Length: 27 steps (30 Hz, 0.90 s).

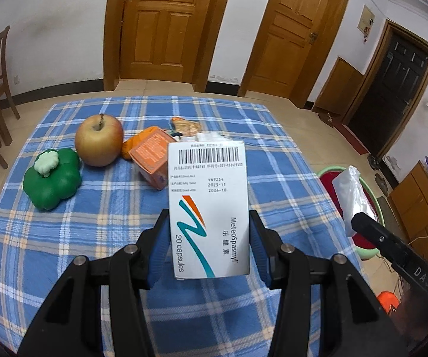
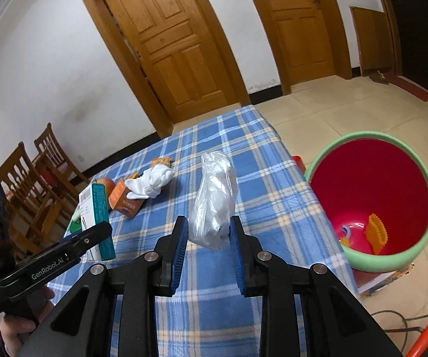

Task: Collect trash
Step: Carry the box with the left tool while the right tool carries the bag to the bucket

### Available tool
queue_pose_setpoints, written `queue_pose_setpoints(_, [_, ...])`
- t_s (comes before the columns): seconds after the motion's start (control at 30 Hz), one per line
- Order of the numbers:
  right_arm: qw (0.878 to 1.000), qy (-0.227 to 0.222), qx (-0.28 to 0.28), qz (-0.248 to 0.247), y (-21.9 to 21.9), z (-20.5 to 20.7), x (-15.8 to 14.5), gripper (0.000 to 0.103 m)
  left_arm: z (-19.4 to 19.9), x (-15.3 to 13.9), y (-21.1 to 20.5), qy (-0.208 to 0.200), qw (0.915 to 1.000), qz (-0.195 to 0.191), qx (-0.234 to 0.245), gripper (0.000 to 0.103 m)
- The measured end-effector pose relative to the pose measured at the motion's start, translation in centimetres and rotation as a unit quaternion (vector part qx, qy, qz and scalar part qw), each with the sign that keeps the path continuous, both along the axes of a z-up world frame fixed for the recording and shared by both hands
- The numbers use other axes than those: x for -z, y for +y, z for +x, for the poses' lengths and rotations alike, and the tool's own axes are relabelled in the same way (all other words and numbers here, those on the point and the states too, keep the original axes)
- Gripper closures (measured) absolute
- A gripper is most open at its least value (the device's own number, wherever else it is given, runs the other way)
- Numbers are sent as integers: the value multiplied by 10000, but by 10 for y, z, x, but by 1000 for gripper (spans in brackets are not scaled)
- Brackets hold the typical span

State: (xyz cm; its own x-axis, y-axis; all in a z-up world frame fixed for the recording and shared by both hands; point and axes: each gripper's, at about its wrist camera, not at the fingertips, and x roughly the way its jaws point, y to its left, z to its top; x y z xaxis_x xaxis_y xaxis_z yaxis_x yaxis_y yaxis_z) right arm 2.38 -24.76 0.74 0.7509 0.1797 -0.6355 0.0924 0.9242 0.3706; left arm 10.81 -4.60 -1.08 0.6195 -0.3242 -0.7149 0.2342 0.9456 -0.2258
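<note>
You are holding the white medicine box (image 1: pixel 208 208) in your left gripper (image 1: pixel 209 229), its long axis pointing away from you, barcode end farthest; the jaws are about half open, pressing its two long sides above the checked tablecloth (image 1: pixel 65 238). Your right gripper (image 2: pixel 208 232) is pinching the crumpled clear plastic bag (image 2: pixel 215 202), standing upright, jaws narrowly parted. The red bin (image 2: pixel 371 190) is sitting open just beyond the table's right edge.
</note>
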Motion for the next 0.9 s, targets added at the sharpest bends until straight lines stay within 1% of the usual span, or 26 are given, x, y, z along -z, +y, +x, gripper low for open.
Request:
queue_pose_setpoints(0.5, [9997,-3,212,120,-23,-18,2,75,-10,-7,-37,-37,9993,142,342,53])
queue_pose_setpoints(0.9, [9966,74,778,264,-75,-33,9,74,-7,-7,-89,17,9964,332,777,53])
